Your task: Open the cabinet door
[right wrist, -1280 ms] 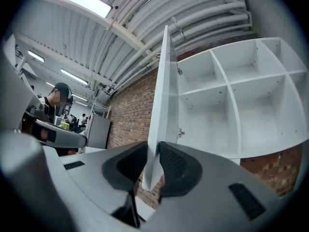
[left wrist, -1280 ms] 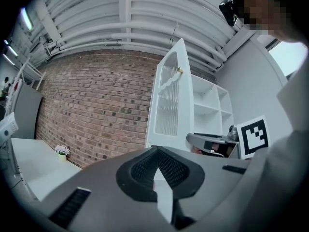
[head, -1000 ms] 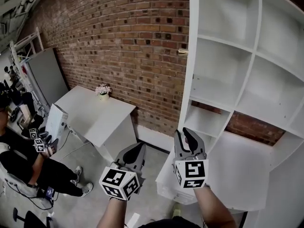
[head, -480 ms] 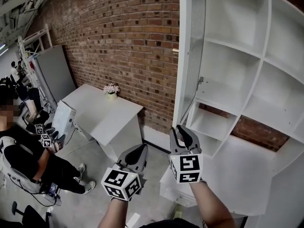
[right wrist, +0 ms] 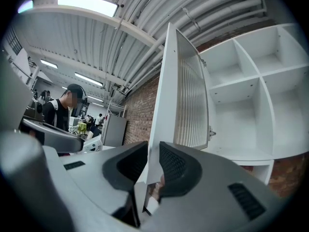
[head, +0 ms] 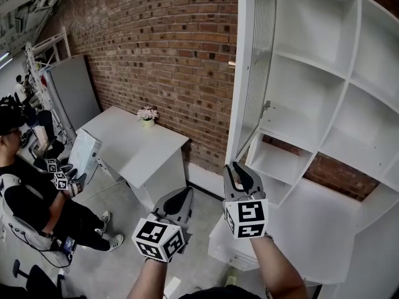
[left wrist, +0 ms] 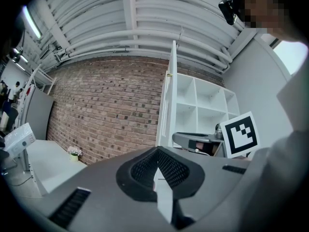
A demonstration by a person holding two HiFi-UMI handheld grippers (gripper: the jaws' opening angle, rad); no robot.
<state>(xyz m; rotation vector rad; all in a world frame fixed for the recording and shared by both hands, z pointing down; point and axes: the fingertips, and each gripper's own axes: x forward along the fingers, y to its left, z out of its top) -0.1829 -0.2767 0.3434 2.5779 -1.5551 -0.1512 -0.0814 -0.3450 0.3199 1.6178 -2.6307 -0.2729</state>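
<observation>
With the door well open, the right tongs, just narrowing, pinch its near edge, the left tongs closed and empty; next probably a last pull left, then release.

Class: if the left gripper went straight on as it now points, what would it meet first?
Probably the brick wall, just left of the open cabinet door; nothing nearer shows ahead of the left gripper, though depth is unclear.

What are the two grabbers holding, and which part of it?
The right gripper pinches the cabinet door by its free edge, near the bottom. The left gripper holds nothing.
</observation>
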